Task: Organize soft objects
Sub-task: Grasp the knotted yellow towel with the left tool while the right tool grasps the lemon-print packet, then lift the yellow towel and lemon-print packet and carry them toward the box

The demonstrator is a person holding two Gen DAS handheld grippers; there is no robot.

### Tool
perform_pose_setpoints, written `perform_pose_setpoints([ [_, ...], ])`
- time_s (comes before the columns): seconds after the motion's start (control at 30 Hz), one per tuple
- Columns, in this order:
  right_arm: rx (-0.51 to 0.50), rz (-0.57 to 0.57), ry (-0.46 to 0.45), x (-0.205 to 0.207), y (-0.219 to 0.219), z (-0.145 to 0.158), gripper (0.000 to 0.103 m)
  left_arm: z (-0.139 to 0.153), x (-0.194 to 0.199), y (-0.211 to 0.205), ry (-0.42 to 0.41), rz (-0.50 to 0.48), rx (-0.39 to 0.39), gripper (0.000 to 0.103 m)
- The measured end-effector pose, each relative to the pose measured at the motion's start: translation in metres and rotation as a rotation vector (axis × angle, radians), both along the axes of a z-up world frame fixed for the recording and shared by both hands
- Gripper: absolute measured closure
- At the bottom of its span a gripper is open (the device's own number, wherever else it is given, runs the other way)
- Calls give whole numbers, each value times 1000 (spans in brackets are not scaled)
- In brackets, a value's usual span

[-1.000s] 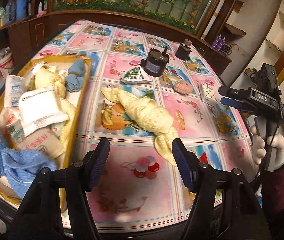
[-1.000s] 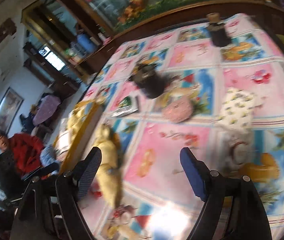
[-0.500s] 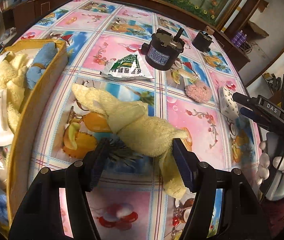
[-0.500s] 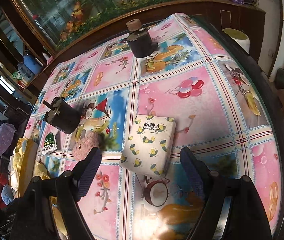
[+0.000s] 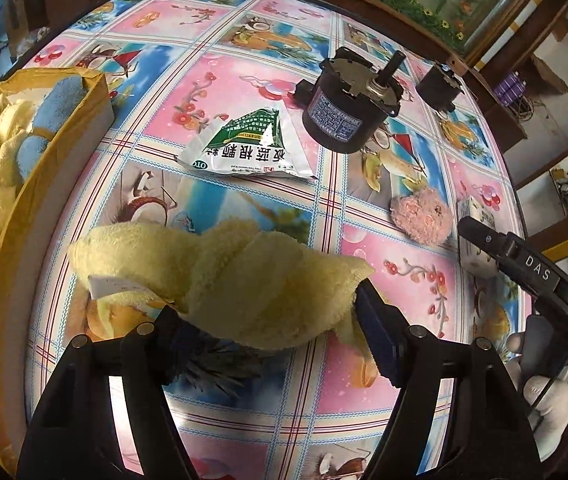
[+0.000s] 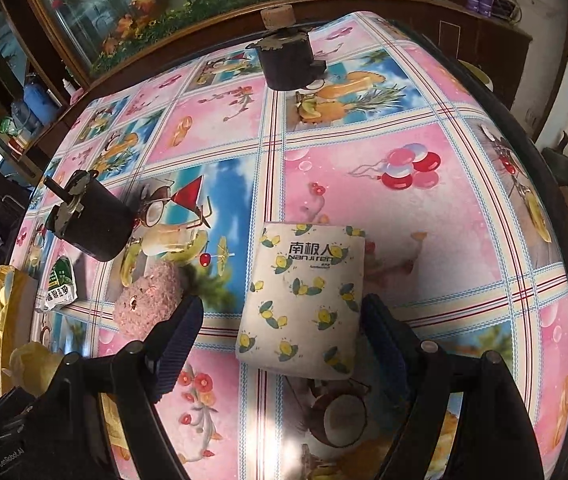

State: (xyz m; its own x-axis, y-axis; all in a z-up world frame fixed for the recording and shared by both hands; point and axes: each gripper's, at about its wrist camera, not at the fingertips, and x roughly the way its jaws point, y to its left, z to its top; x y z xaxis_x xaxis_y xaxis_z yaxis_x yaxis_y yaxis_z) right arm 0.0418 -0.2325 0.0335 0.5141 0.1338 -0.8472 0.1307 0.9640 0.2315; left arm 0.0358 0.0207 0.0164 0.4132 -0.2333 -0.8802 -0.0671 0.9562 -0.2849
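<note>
The left gripper (image 5: 272,330) is standing wide over the yellow towel (image 5: 220,276), which is lying twisted on the patterned tablecloth (image 5: 383,392); its jaws have just been opening further, and the towel's thick middle is sitting between the two fingers, bulging over the left pad (image 5: 176,332) and brushing the right pad (image 5: 375,340), though whether either pad is pressing it I cannot tell for sure; it looks loose rather than pinched. Relative to the towel, the cardboard box (image 5: 64,152) of yellow and blue cloths is lying to the left, the green-and-white sachet (image 5: 248,148) is lying just beyond it, the black motor (image 5: 343,112) is standing farther beyond and to the right, and the pink puff (image 5: 421,220) is sitting off to the right. The right gripper (image 6: 282,336) is also standing wide, holding nothing; the lemon-print tissue pack (image 6: 303,300) is lying flat between its fingers, its right edge close against the right pad (image 6: 379,336), its left edge apart from the left pad (image 6: 176,344); the pink puff is lying just left of that pack.
</note>
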Motion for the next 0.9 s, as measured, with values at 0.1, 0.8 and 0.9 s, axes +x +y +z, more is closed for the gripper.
perform_pose_setpoints([
  [0.1, -11, 2, -1, 2, 3, 0, 21, 1, 5, -1, 13, 27, 1, 24],
  [0.8, 119, 31, -57, -47, -12, 4, 52, 36, -92, 60, -189, -203, -96, 53],
  [0.9, 135, 43, -77, -58, -8, 13, 52, 45, -104, 74, -218, -174, -117, 53],
])
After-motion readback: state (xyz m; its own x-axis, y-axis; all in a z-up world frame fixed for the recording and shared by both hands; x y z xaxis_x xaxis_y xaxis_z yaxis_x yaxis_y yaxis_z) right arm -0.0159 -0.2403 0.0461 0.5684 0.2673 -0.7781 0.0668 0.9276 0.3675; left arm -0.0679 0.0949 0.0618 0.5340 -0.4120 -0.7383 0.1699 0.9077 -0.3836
